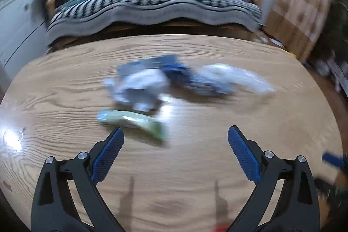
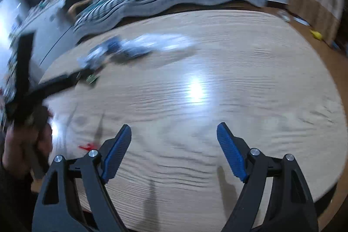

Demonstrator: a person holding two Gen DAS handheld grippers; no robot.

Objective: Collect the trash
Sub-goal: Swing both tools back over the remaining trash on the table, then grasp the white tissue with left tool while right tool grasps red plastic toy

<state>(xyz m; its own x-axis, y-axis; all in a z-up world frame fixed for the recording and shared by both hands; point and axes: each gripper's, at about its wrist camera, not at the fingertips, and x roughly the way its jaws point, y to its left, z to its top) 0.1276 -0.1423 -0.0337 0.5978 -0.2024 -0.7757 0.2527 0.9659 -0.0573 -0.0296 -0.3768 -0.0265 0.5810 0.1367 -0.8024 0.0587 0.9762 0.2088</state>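
Trash (image 1: 165,84) lies blurred ahead of the left claw (image 1: 175,134), whose jaws gape wide and empty over bare wooden table (image 1: 65,101): a green wrapper (image 1: 132,123) nearest, crumpled white paper (image 1: 141,86), blue and clear plastic beyond. Right claw (image 2: 174,132), equally wide, has open tabletop ahead, the far edge well beyond.

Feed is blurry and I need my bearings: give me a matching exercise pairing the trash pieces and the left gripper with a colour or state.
Things:
1. wrapper nearest the left gripper
2. crumpled paper
3. clear plastic bag
4. left gripper

Colour or state:
A. open, nothing between the fingers
B. white
C. pale green
D. see-through

Pairs: 1-C, 2-B, 3-D, 4-A
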